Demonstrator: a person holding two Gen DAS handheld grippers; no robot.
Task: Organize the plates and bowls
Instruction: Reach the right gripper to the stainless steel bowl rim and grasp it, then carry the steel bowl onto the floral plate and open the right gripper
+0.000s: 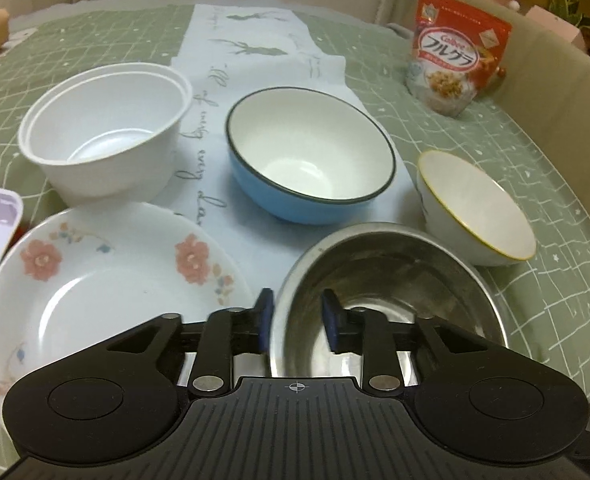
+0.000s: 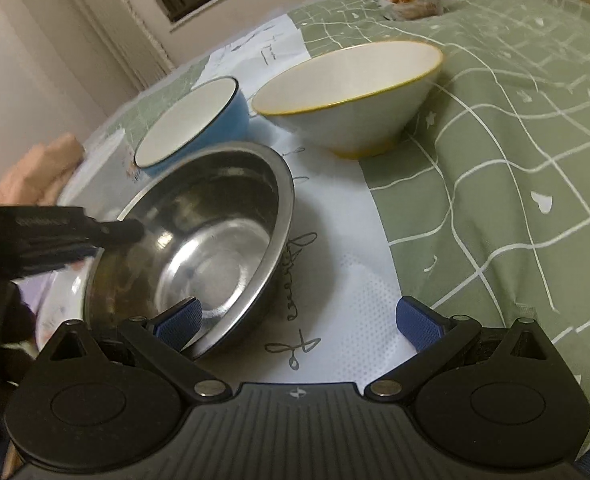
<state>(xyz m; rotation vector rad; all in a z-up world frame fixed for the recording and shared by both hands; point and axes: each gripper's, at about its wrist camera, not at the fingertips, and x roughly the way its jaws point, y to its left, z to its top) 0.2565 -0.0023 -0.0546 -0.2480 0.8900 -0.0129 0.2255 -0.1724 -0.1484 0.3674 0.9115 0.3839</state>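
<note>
Your steel bowl (image 1: 391,300) sits at the near end of the white printed cloth (image 1: 255,60), and your left gripper (image 1: 297,320) straddles its near-left rim: one blue pad is outside the wall, the other inside, a visible gap on each side, so nothing is clamped. In the right wrist view the same bowl (image 2: 199,248) looks tilted, its left rim riding over the flowered plate (image 2: 65,292), and you see the left gripper's black finger (image 2: 111,232) reaching over that rim. Your right gripper (image 2: 299,320) stands wide apart over bare cloth, its left pad just in front of the bowl's near wall; whether it touches, you cannot tell.

Only the left view shows you the nested white plastic bowls (image 1: 103,136) and the full flowered plate (image 1: 107,284) beside the steel bowl. Both views show the blue bowl (image 1: 311,156) and the gold-rimmed white bowl (image 1: 475,208).

To the right, the green checked tablecloth (image 2: 515,160) lies open up to the table's curved edge. The cereal bag (image 1: 455,52) stands at the far side.

Count: one steel bowl, one blue, one gold-rimmed, at least two nested plastic bowls, one plate.
</note>
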